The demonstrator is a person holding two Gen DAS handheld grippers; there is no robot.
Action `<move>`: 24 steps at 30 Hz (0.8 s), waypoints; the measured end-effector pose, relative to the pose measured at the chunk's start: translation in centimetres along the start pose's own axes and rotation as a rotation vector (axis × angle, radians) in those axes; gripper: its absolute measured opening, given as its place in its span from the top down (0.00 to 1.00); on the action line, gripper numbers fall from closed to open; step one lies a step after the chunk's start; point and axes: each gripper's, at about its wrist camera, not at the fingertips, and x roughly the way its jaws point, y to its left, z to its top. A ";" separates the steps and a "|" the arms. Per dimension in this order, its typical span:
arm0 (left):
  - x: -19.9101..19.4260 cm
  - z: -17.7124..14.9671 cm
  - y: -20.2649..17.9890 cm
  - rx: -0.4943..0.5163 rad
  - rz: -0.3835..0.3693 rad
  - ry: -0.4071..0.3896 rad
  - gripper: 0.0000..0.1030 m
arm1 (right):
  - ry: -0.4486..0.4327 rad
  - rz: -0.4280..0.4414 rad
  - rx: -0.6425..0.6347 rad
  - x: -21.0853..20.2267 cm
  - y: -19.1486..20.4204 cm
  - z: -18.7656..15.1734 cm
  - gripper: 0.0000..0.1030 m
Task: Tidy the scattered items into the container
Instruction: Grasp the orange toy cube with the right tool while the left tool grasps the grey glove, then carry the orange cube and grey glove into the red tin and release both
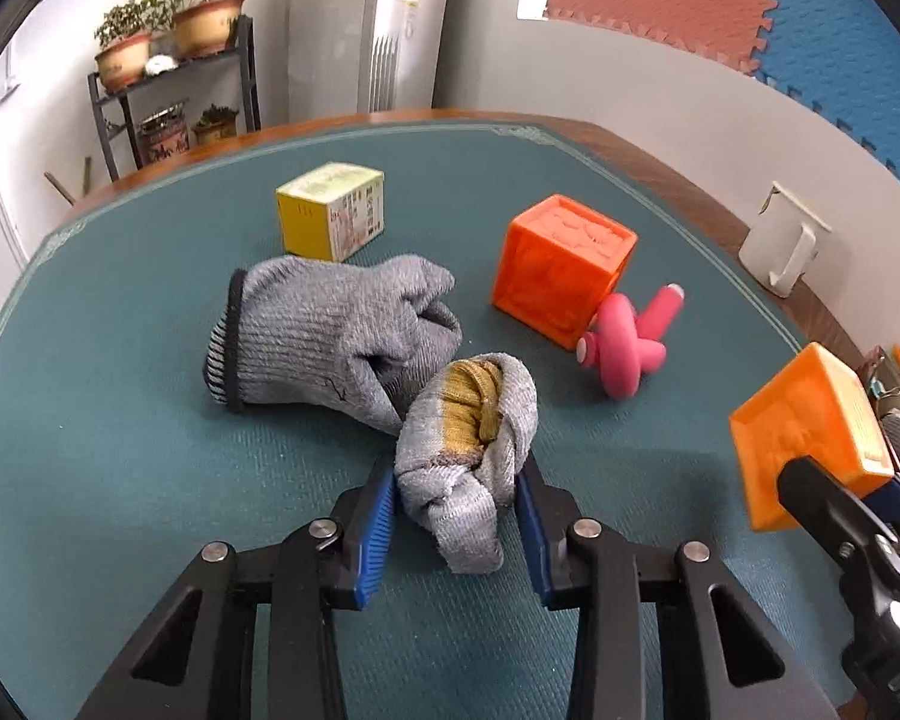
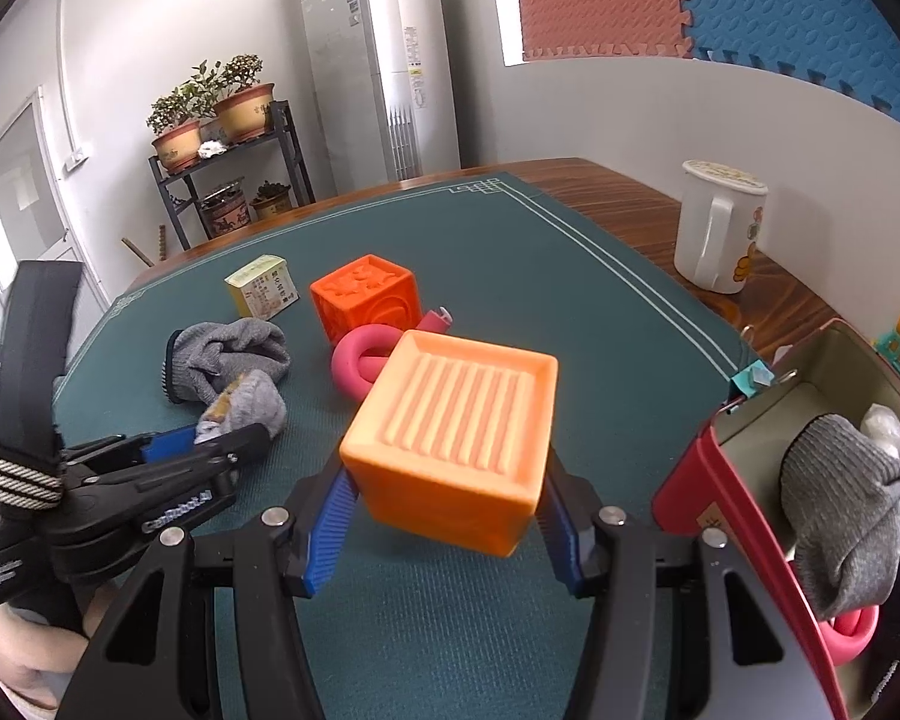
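Observation:
My left gripper (image 1: 456,480) is shut on a rolled grey sock (image 1: 468,450) with a yellow band, just above the green mat; both also show in the right wrist view (image 2: 243,408). My right gripper (image 2: 447,498) is shut on a light orange cube (image 2: 450,450) and holds it off the mat; the cube also shows in the left wrist view (image 1: 810,438). A red tin (image 2: 744,516) stands at the right, open, with a grey glove (image 2: 840,498) and a pink item (image 2: 852,630) inside. A grey glove (image 1: 330,330), a darker orange cube (image 1: 564,267), a pink toy (image 1: 624,348) and a yellow box (image 1: 333,210) lie on the mat.
A white lidded mug (image 2: 720,225) stands on the wooden table edge at the far right. A blue binder clip (image 2: 750,381) sits by the tin's far corner. A plant shelf (image 2: 228,162) and a tall white appliance (image 2: 390,60) stand beyond the table.

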 end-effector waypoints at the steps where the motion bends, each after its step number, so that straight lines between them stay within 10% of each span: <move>1: -0.3 0.0 0.1 -0.002 -0.005 -0.007 0.62 | 0.000 -0.001 0.000 0.0 0.0 0.0 0.42; 24: -7.5 -0.7 -3.2 0.020 -0.083 -0.120 0.62 | -0.202 -0.051 0.062 -7.8 -2.4 -0.7 0.42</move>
